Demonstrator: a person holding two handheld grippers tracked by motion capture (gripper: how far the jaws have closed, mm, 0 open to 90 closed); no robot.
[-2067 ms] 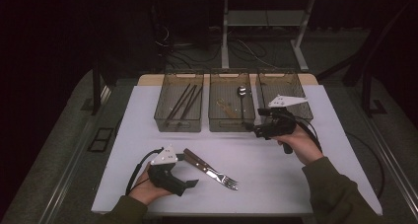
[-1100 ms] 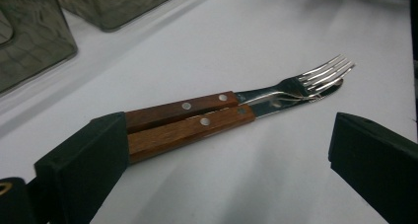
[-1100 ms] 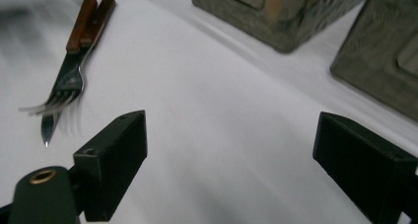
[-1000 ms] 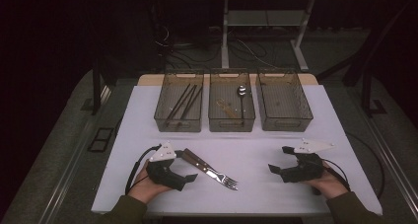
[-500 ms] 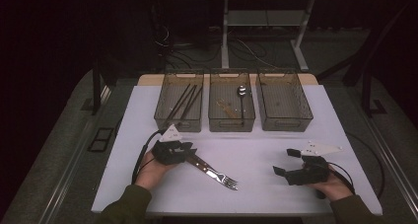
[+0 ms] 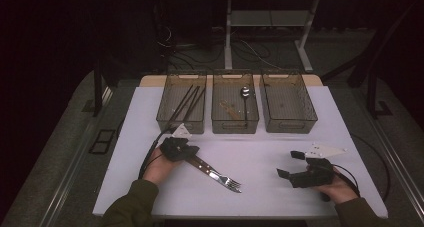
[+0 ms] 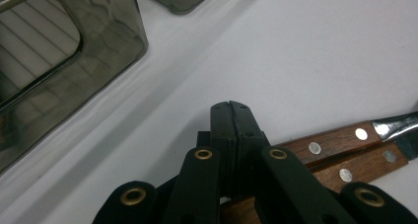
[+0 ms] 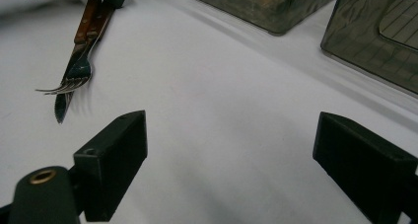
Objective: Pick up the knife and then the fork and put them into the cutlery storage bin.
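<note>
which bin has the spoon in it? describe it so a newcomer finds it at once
On the white table, three smoky see-through bins stand in a row along the far edge. The spoon bin is the middle one. It holds a metal spoon and a pale wooden utensil, whereas the left bin holds dark sticks and the right bin looks empty.

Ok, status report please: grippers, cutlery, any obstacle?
Left hand-held gripper just closed, empty, by fork and knife handles. Right hand-held gripper open. Nothing blocks trays.

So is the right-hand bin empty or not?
Empty: through the right-hand bin only its bare mesh floor shows, while the other two hold utensils.
</note>
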